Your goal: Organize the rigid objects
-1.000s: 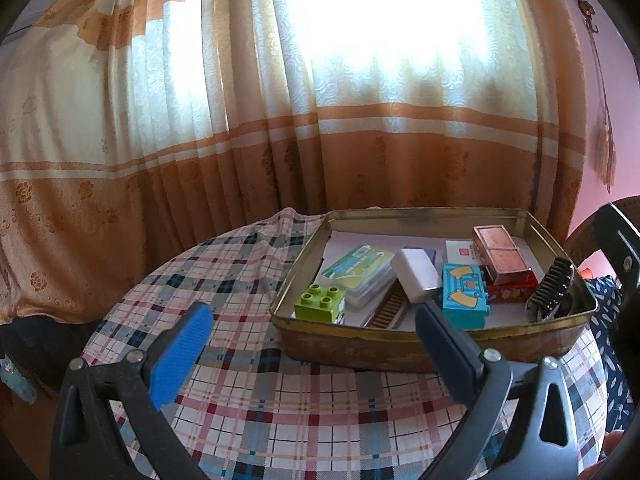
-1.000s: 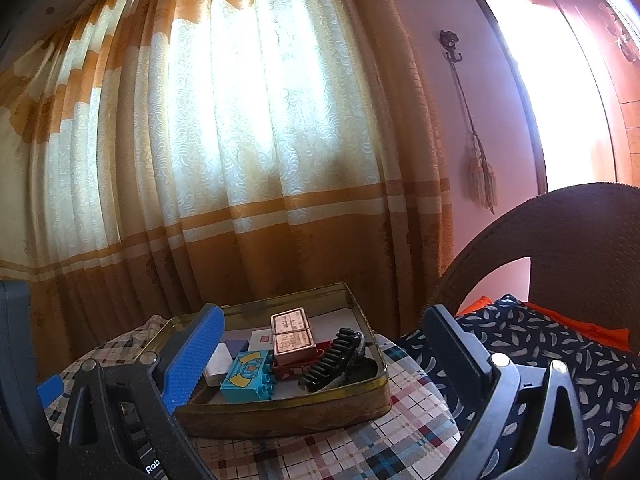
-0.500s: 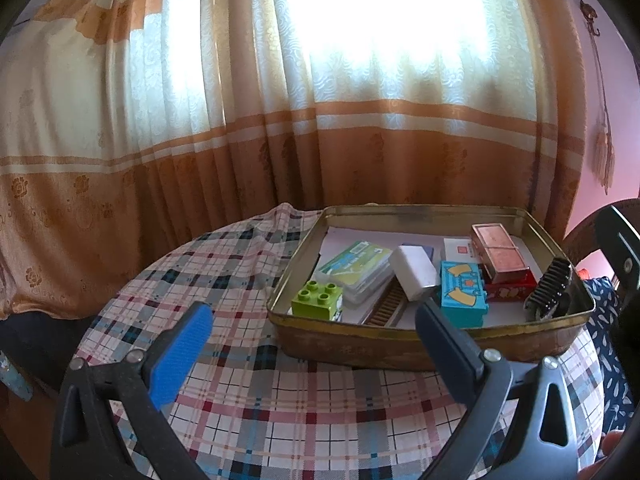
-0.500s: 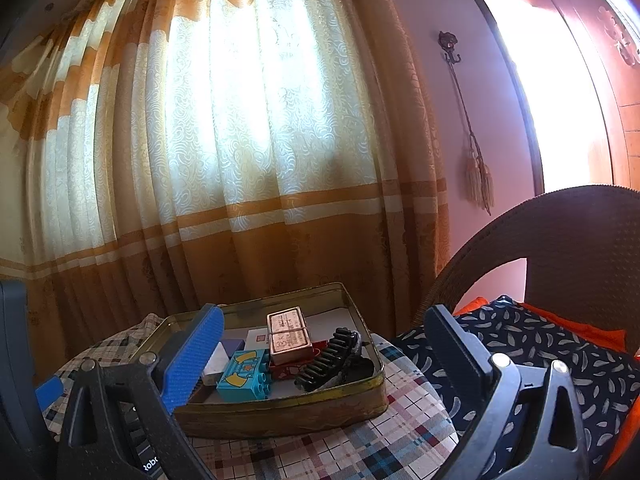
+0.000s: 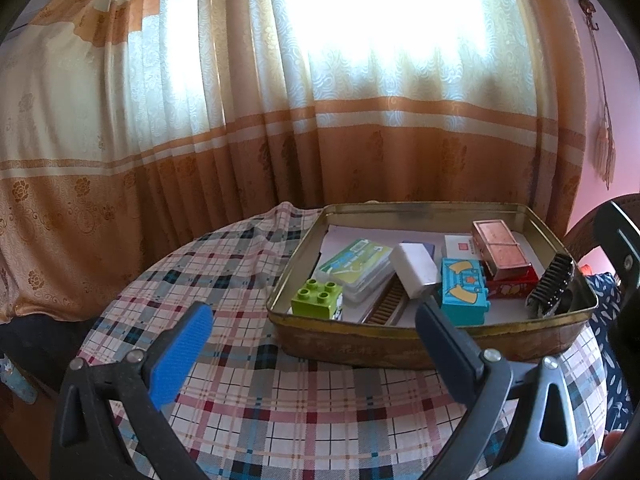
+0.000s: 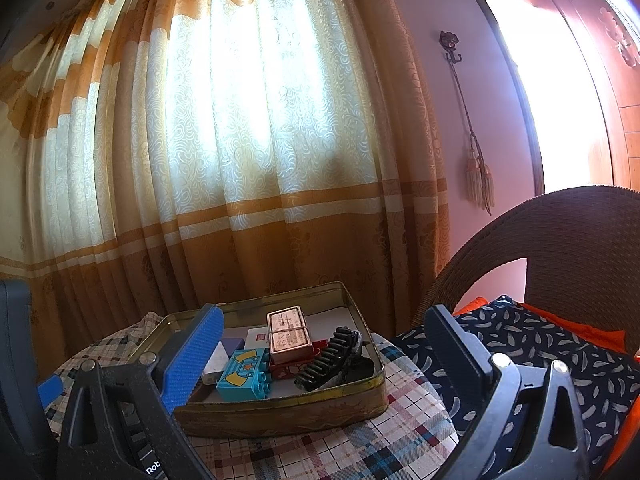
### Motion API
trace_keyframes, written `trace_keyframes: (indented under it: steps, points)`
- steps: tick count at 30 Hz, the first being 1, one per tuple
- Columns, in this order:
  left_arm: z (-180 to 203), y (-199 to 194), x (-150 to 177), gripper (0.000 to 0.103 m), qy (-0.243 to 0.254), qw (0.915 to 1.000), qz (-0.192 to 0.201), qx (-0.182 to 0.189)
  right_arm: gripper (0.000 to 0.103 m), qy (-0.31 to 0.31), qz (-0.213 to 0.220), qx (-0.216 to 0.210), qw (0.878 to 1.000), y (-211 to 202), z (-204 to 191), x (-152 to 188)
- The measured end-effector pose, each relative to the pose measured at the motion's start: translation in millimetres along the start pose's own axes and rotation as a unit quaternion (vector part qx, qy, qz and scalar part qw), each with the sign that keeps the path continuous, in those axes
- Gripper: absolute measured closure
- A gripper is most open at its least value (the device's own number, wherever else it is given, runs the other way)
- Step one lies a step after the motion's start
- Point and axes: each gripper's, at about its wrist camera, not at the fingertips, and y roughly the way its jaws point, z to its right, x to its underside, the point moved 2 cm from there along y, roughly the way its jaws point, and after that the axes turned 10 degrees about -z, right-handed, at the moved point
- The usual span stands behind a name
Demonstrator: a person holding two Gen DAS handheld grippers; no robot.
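Note:
A worn gold metal tin (image 5: 400, 346) (image 6: 280, 410) sits on the plaid-covered round table (image 5: 248, 280). Inside lie a green toy brick (image 5: 318, 302), a green-and-white card case (image 5: 356, 266), a white block (image 5: 414, 272), a teal toy brick (image 5: 464, 296) (image 6: 244, 376), a copper-coloured box (image 5: 498, 250) (image 6: 289, 334) on a red box, and a black hair claw (image 5: 550, 290) (image 6: 330, 358). My left gripper (image 5: 312, 334) hangs open in front of the tin, holding nothing. My right gripper (image 6: 320, 350) is open too, at the tin's right side, empty.
Orange and cream curtains (image 5: 280, 120) hang close behind the table. A wicker chair (image 6: 560, 248) with a dark patterned cushion (image 6: 540, 352) and orange cloth stands right of the table. A tassel cord (image 6: 478, 184) hangs on the pink wall.
Both views have shifted slightly: the tin sits a little lower and further left in the right wrist view. Nothing in the tin has moved, and both grippers have stayed open.

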Motion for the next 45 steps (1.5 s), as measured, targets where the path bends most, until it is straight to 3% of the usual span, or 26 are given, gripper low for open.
trace_keyframes:
  steps: [45]
  points:
    - [-2.6, 6.4, 2.5, 0.000, 0.001, 0.9998, -0.020, 0.003, 0.001, -0.004, -0.004, 0.000, 1.000, 3.0, 0.4, 0.6]
